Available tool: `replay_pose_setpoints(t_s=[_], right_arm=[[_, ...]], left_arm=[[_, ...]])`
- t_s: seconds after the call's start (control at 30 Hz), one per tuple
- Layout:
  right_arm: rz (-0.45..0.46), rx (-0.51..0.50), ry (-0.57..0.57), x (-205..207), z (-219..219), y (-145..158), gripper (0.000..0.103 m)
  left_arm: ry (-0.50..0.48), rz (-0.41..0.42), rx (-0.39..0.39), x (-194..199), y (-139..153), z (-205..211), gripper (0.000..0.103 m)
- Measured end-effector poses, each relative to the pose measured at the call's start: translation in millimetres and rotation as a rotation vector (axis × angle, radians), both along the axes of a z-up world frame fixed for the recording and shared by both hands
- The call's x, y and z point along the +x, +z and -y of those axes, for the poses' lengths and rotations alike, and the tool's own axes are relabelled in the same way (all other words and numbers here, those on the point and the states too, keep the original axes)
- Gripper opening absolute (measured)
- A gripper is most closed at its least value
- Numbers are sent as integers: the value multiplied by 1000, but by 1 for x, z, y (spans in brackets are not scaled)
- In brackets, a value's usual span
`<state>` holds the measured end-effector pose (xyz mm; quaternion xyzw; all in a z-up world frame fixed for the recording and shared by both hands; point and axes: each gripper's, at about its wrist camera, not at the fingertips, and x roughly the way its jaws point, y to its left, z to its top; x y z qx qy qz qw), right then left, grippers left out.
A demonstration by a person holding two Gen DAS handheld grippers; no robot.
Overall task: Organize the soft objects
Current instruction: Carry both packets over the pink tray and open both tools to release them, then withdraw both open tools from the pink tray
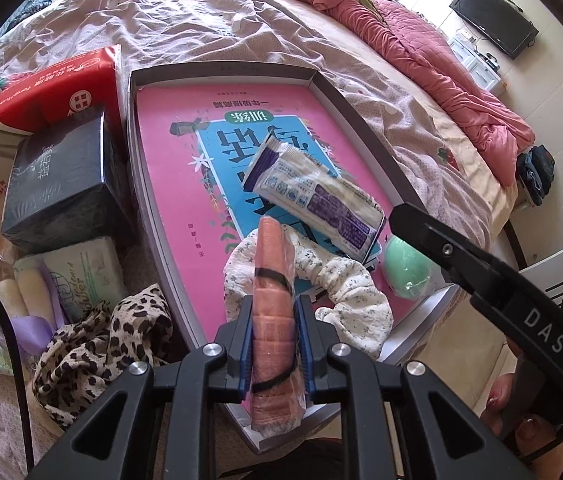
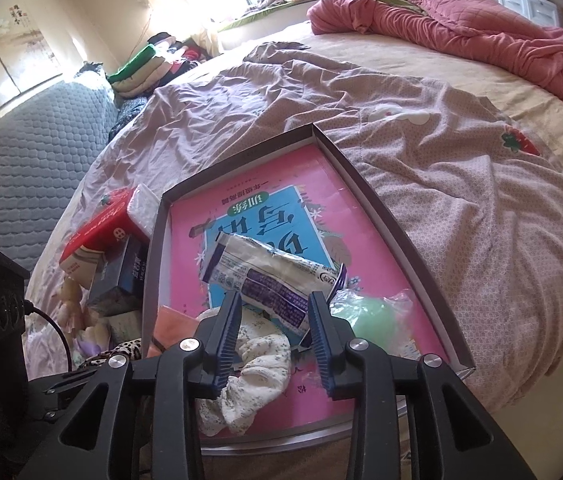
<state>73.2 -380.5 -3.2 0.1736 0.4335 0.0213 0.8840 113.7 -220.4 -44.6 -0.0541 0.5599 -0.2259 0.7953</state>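
Note:
My left gripper is shut on a folded orange cloth in clear wrap, held over the near end of a shallow box lined with a pink book. In the box lie a white-and-purple wipes packet, a white floral scrunchie and a green ball. My right gripper is open and empty, its jaws above the packet and scrunchie. The ball sits to its right. The orange cloth shows at the left.
Left of the box are a red tissue pack, a black box, a green-white tissue pack and a leopard-print cloth. A pink quilt lies on the bed's far right. The right gripper's arm reaches in beside the box.

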Motion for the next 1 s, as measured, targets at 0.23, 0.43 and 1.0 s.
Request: replay_pose_setpoints(t_s=[0.23,0.43,1.0], right_arm=[[9,-1,-16,-3,4,5,42],[17,-12,-28,-5,4,9,54],[54,-67,-45,-10,-8,28,66]], left_arm=[[2,1,-10,-2,4,-1,40],[13,16,-23,-4,11,-6,52],[59,94,-1,-20,47,-31,71]])
